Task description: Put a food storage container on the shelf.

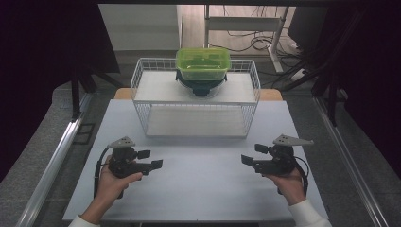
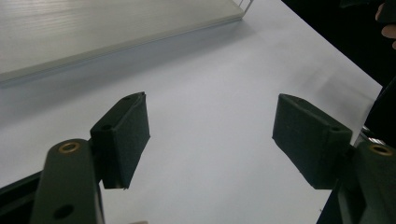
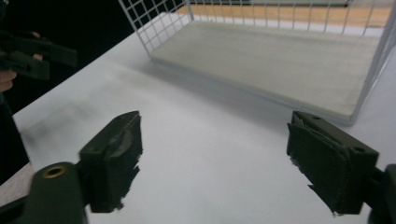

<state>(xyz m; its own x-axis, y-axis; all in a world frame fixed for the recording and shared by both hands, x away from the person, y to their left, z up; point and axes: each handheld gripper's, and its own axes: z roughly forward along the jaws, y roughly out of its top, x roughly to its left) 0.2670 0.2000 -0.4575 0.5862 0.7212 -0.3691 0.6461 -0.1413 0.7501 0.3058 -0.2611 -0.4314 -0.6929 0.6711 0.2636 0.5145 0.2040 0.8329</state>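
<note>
The left gripper [image 1: 152, 159] sits low over the table [image 1: 198, 189] at about 8 o'clock, jaws parted and empty, pointing toward 3 o'clock; in its own view the 2 pads [image 2: 126, 140] frame bare tabletop, so nothing is gripped. At 12 o'clock stands the wire rack [image 1: 142, 78], its 2 shelves facing the person so both hands can reach in from the front. The green box [image 1: 203, 63] rests on a dark bowl [image 1: 201, 87] on the top shelf, well apart from both grippers. At about 4 o'clock the right gripper [image 1: 250, 154] mirrors the left, jaws spread and empty, aimed toward 9 o'clock. This looks like a ready stance before reaching for the box.
</note>
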